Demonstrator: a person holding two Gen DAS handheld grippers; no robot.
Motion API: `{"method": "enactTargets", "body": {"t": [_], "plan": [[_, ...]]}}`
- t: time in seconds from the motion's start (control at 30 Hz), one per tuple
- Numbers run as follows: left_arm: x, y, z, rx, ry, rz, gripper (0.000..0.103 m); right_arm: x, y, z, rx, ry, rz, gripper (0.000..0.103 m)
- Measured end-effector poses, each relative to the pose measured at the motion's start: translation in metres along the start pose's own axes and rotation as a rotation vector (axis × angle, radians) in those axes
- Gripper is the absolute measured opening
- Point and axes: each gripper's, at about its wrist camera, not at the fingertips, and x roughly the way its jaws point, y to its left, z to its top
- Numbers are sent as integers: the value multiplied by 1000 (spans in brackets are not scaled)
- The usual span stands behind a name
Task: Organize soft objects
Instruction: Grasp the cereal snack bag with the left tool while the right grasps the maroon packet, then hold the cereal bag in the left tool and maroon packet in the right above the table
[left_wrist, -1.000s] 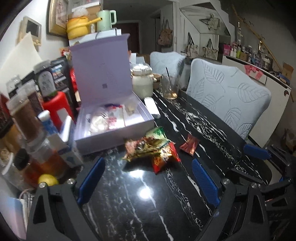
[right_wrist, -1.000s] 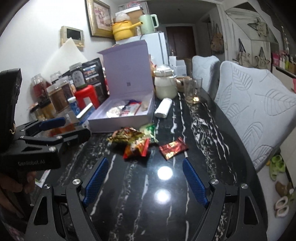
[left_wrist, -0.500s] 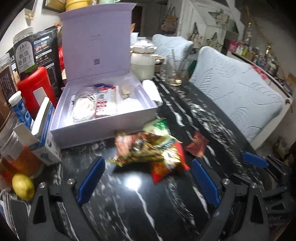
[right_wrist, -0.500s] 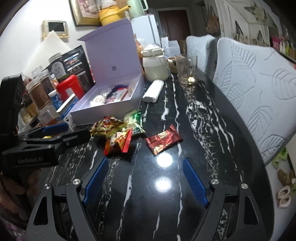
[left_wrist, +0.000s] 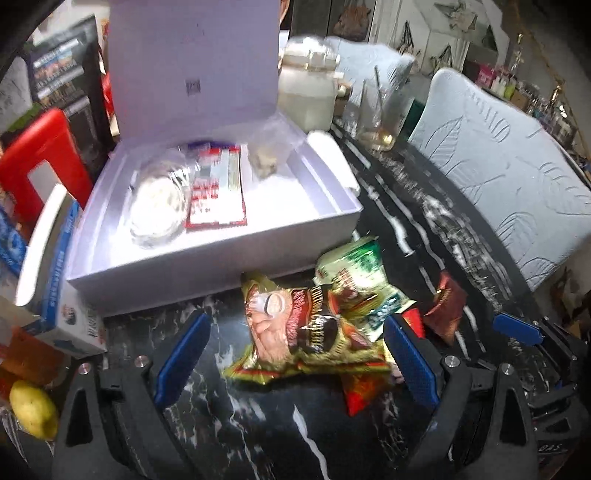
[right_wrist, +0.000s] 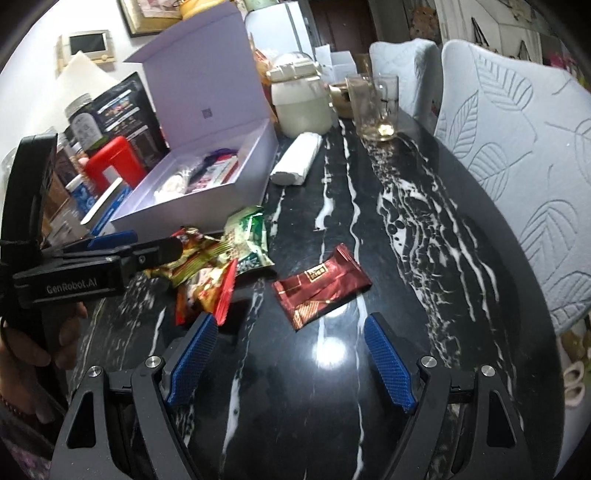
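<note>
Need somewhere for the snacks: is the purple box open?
Open. The purple box has its lid upright, with packets visible inside.

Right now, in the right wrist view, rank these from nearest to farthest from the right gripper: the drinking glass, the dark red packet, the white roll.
1. Dark red packet: lies just ahead of the right gripper, on the black table.
2. White roll: farther up the table, beside the open box's right wall.
3. Drinking glass: farthest, at the table's far end.
</note>
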Motion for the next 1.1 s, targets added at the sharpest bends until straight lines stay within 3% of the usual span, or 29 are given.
{"method": "enactTargets", "body": {"t": [0.23, 0.37, 0.47, 0.53, 0.63, 0.73, 0.87, 1.1], "plan": [[29, 16, -3, -70, 86, -67, 96, 29, -12, 9, 55, 54, 17, 82], [32, 12, -3, -38, 77, -83, 96, 39, -18, 18, 95, 38, -5, 79], [32, 9, -4, -20, 61, -80, 96, 44, -19, 26, 92, 39, -23, 71], [31, 10, -4, -28, 51, -74, 95, 48, -16, 30, 65, 41, -63, 59], [28, 7, -8, -8, 29, -48, 82, 53, -10, 32, -14, 43, -144, 40], [27, 5, -11, 16, 7, -11, 78, 50, -12, 30, -27, 50, -135, 31], [21, 4, -17, 28, 13, 12, 66, 43, -13, 22, -26, 49, -112, 28], [0, 13, -40, -16, 32, 24, 65, 21, -19, -2, 44, 31, -67, 27]]}}
